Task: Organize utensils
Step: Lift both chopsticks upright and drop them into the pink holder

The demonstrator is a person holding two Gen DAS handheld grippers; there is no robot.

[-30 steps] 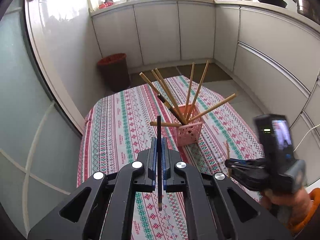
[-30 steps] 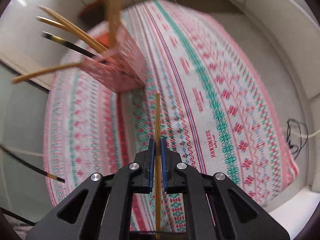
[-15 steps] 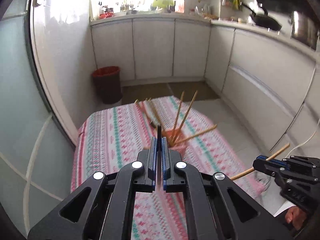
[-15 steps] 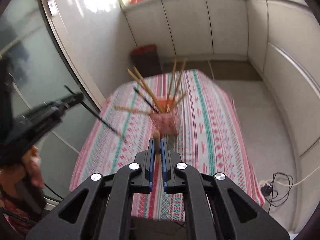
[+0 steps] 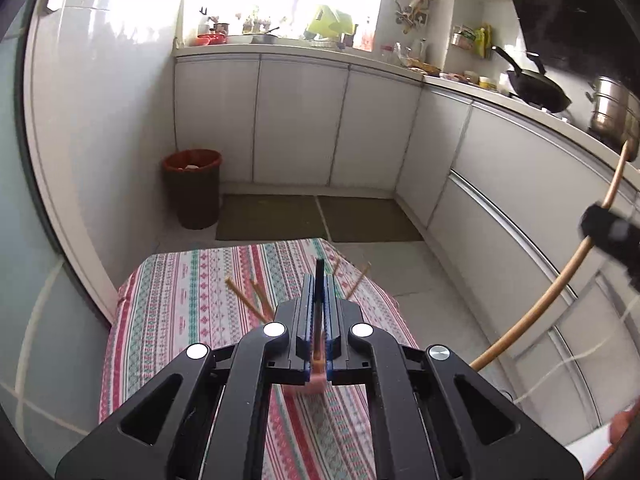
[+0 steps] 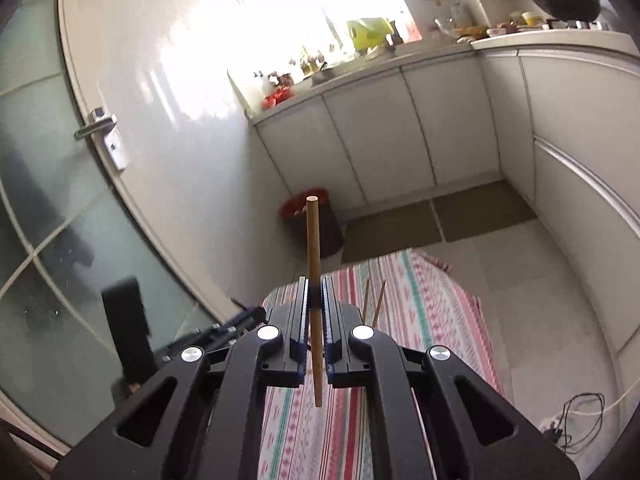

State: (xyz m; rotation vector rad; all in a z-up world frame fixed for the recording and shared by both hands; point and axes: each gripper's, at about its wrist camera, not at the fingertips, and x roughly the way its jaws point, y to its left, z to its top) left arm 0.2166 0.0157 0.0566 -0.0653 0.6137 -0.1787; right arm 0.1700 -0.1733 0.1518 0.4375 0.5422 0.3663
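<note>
My left gripper (image 5: 319, 280) is shut on a black chopstick (image 5: 319, 276), held upright high above the table. The pink holder (image 5: 316, 382) is mostly hidden behind the jaws, with several wooden chopsticks (image 5: 244, 298) sticking out of it. My right gripper (image 6: 315, 292) is shut on a wooden chopstick (image 6: 313, 240), also raised well above the table. That wooden chopstick also shows in the left wrist view (image 5: 560, 284) at the right edge. Two chopstick tips (image 6: 376, 304) of the holder show past the right jaws.
The table carries a striped patterned cloth (image 5: 180, 304). A red-rimmed bin (image 5: 192, 188) stands on the floor beyond it, by white cabinets (image 5: 300, 120). A glass door (image 6: 60, 240) is at the left. Cables (image 6: 576, 420) lie on the floor at the right.
Both grippers have risen and tilted up away from the table, each keeping its chopstick. The holder has dropped low in both views and the kitchen walls now fill them.
</note>
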